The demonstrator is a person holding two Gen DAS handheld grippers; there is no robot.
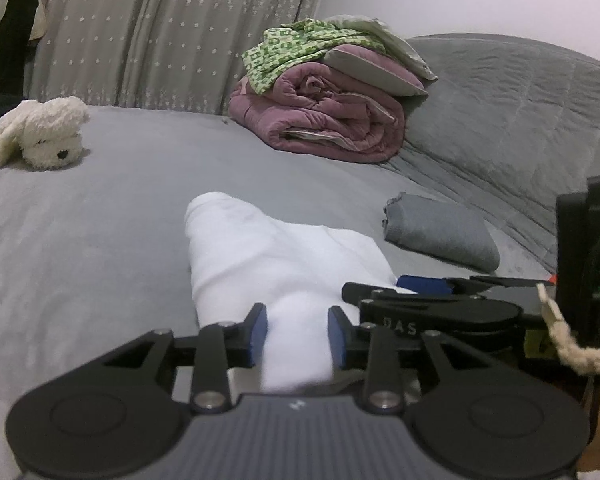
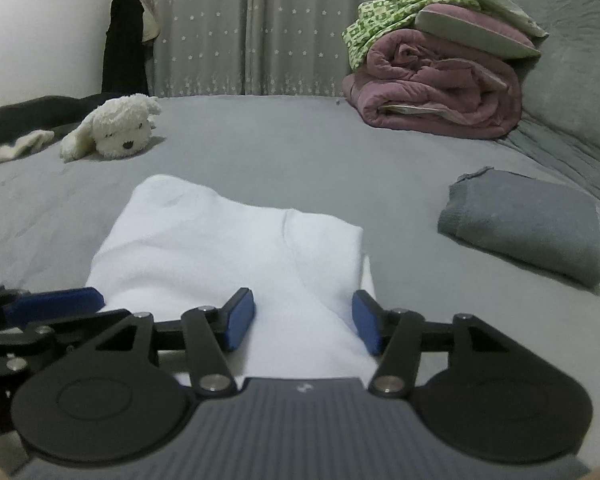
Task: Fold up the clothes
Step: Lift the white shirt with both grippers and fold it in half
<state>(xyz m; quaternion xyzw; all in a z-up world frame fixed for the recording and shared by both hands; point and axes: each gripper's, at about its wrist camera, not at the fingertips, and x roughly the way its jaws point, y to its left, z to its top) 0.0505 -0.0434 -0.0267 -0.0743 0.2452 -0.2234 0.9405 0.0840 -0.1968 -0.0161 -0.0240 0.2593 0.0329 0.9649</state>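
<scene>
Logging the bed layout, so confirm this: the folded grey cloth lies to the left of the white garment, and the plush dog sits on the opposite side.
Not quite. The folded grey cloth lies to the right of the white garment, not the left; the right wrist view shows this plainly. The plush dog does sit on the opposite side, further back on the bed.

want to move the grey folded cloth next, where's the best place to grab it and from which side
Probably grip the folded grey cloth at its thick rounded fold on the near right end, coming in low from the camera side. There the layers bunch together, so one pinch should catch them all. The far left corner shows loose, ragged edges that would likely splay open.
</scene>
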